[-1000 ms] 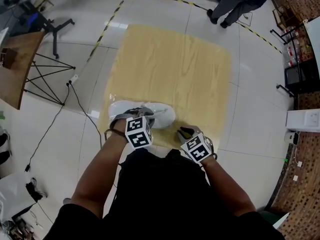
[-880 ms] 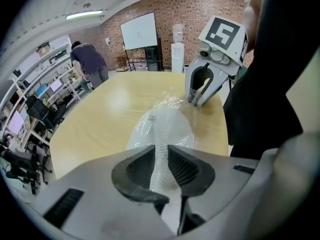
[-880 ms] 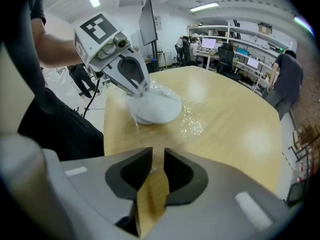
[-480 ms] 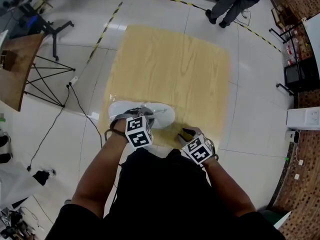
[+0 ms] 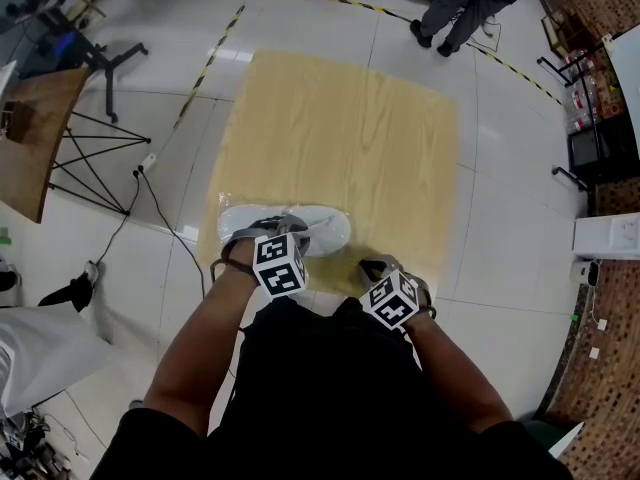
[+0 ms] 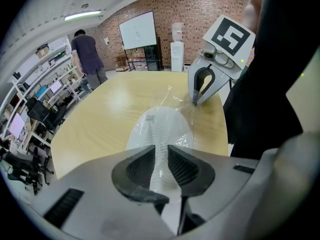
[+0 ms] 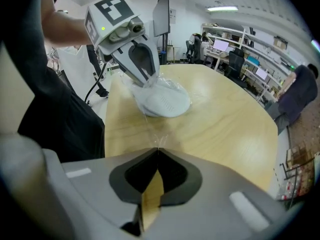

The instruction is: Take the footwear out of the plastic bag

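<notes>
A white piece of footwear point(image 5: 322, 227) lies in a clear plastic bag point(image 7: 175, 86) near the front edge of the wooden table point(image 5: 340, 138). My left gripper point(image 5: 268, 226) is shut on the footwear's near end point(image 6: 160, 131), with bag film around it. To its right, my right gripper point(image 5: 367, 265) is shut, pinching a stretched corner of the bag at its tips point(image 7: 158, 151). In the left gripper view the right gripper point(image 6: 195, 102) meets the bag's crinkled edge. In the right gripper view the left gripper point(image 7: 146, 83) bears down on the footwear point(image 7: 165, 103).
A person point(image 5: 470, 3) walks on the floor beyond the table's far right corner. A wooden desk point(image 5: 30, 133) and a black stand point(image 5: 95, 163) are at the left, with a cable point(image 5: 150, 203) on the tiles. A white cabinet point(image 5: 608, 238) stands at the right.
My right gripper's jaws have closed on the bag's edge and it has shifted slightly. The left gripper has stayed on the footwear. A figure at the left floor edge has moved.
</notes>
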Available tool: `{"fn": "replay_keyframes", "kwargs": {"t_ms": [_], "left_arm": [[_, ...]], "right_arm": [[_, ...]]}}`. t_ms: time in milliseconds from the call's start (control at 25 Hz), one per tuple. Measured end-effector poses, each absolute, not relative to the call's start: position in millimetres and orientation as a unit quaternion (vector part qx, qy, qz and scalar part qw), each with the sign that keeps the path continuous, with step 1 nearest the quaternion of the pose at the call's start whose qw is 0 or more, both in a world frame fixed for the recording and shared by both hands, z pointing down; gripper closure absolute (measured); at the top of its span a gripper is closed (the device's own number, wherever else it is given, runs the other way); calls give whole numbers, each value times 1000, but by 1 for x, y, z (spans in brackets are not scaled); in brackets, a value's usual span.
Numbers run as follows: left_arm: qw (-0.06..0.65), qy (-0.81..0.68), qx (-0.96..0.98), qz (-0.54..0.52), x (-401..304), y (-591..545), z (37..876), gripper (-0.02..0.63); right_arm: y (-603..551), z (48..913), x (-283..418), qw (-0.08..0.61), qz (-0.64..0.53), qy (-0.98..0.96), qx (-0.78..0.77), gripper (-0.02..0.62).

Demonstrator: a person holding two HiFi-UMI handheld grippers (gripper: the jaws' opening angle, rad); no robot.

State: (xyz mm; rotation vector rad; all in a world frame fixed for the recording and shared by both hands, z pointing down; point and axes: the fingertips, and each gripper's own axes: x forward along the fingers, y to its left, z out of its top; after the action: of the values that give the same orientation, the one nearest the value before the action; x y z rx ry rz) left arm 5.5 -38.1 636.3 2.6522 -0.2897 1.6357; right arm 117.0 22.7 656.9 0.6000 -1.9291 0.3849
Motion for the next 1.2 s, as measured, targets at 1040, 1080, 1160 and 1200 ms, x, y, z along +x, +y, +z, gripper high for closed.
{"fn": "replay_keyframes", "kwargs": {"t_ms": [1040,1080,1160,1200], "left_arm": [[-38,-118,880,459,19,-37,581,468],[-38,-123,886,446,17,-39,573,465],[-34,-135,889,435,7,-44,564,457],[-30,-140,886,441,-2,-47,565,457]], "right_arm": [[-10,595,132,374,200,-849,316,488],[-14,592,132,369,198,-851,317,488],[-21,588,132,360,198,-854,319,489],[-25,587,133,355,201,-855,321,495]]}}
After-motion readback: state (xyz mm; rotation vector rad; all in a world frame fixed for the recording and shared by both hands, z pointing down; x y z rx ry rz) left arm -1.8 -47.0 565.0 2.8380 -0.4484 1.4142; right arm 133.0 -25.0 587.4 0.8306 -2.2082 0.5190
